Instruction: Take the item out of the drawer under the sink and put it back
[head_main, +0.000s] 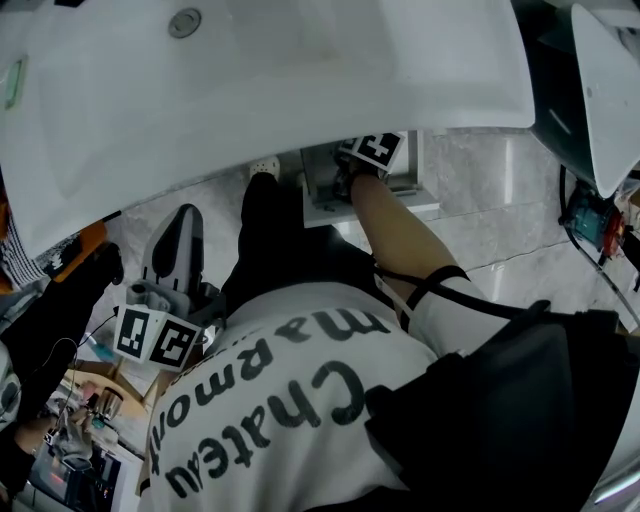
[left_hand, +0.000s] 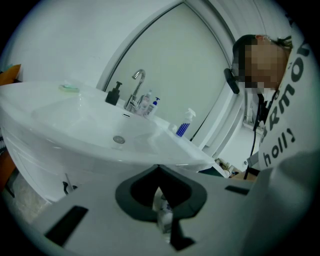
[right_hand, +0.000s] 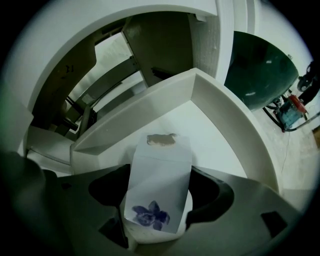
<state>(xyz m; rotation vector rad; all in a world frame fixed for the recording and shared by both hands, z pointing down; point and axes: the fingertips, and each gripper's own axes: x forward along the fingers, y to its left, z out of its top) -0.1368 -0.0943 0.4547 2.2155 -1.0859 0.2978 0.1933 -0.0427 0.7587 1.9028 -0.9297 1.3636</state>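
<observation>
Right gripper view looks into the drawer under the sink. The right gripper has its fingers closed on a white carton with a purple flower printed near its lower end. The carton's long axis runs straight out along the fingers. Its folded top points toward the far corner of the drawer, and its base sits back between the pads. It hangs over the bare white drawer floor, inside the walls. I cannot tell whether its far end touches the floor.

From the head view, the right gripper is tucked beneath the sink at the open drawer, at the end of an outstretched arm. The left gripper is held back beside the person's hip, well apart from the drawer. In the left gripper view, the left gripper has its fingers drawn together and points up at the basin. A thin pale sliver shows in the slit between them, and I cannot make out what it is.

The right hand alone carries the job. From here the carton either comes straight back along its own axis, clear of the front wall, or goes down flat onto the floor below it. I judge the front rim to be the only thing it could catch on.
</observation>
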